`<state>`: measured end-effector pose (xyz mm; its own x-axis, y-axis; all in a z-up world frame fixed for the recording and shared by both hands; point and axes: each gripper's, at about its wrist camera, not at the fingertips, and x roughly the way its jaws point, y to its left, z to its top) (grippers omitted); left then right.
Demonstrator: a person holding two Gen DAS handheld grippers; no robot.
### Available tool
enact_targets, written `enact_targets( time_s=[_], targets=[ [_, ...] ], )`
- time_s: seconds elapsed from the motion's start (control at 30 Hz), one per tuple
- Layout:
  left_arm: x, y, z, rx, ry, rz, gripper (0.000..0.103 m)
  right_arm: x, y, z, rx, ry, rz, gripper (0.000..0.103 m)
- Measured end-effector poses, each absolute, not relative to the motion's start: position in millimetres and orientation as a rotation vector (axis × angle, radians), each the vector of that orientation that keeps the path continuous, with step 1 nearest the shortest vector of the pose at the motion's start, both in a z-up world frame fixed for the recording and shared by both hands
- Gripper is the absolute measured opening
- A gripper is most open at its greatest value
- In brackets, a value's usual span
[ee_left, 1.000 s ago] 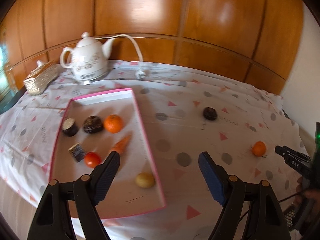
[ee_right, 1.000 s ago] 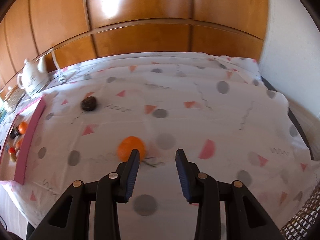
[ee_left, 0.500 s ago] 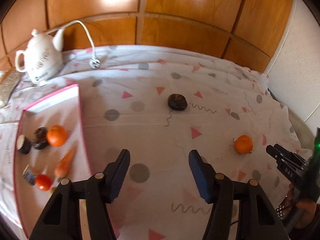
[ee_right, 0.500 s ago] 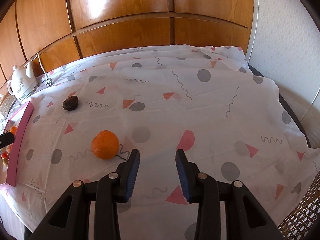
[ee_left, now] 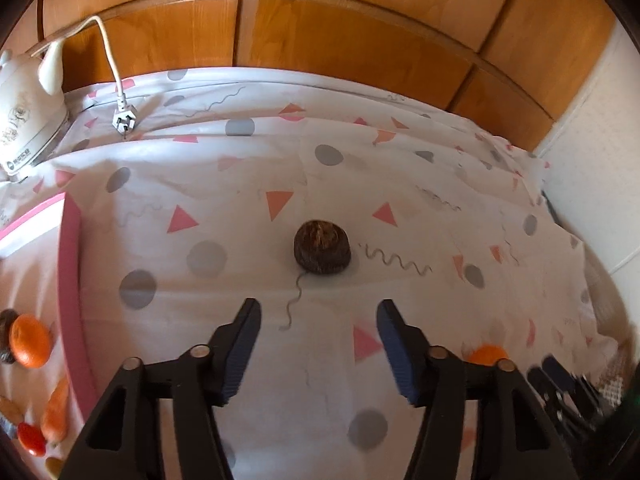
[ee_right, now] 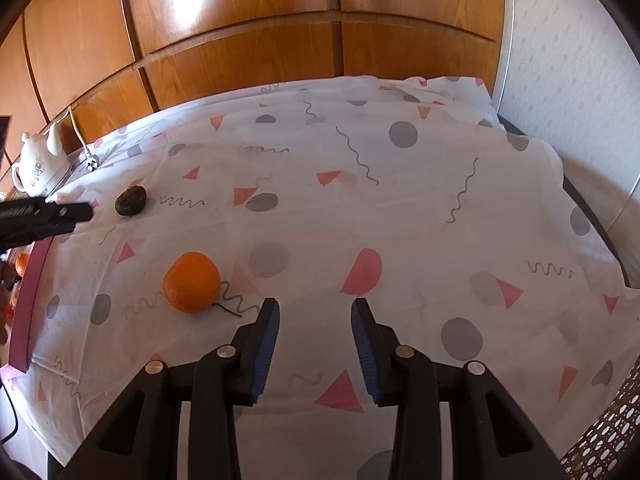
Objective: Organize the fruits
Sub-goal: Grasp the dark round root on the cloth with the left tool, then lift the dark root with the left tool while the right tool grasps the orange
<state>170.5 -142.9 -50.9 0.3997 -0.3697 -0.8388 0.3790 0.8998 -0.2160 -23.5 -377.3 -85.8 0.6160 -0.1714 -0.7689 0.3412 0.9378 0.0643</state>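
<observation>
A dark brown round fruit lies on the patterned tablecloth, straight ahead of my open, empty left gripper; it also shows in the right wrist view. A loose orange lies to the left of my open, empty right gripper, and peeks out behind the left gripper's right finger. The pink-rimmed tray at the left holds an orange, a carrot, a small red tomato and other pieces.
A white teapot-shaped kettle with a cord and plug stands at the back left. Wooden panelling backs the table. The left gripper's tip shows in the right view. A woven chair is at the right.
My left gripper has swung right and forward from the tray toward the dark fruit, which now lies centred ahead. My right gripper has drawn back and right from the loose orange.
</observation>
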Motion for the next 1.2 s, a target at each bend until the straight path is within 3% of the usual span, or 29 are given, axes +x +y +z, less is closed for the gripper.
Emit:
enact_targets(
  time_s=[0.4,0.43,0.47,1.0,1.2],
  targets=[
    [218,-188,-79,0.085,1.094,-0.426,0.061,-20,-384,-89,0.232,0.877,-0.284,0.038],
    [220,-190,-84,0.093,1.103,-0.424,0.047,-20,-384,-89,0.232,0.876,-0.284,0.038],
    [219,-190,-86,0.106,1.095,-0.419,0.043,-20,-384,-89,0.234,0.875,-0.284,0.038],
    [83,-130,-78,0.176,0.973,-0.475,0.043,-19,-382,-87,0.254,0.86,-0.273,0.038],
    [69,-117,-88,0.142,0.953,-0.481,0.044,-20,-371,-77,0.27,0.838,-0.211,0.038]
  ],
)
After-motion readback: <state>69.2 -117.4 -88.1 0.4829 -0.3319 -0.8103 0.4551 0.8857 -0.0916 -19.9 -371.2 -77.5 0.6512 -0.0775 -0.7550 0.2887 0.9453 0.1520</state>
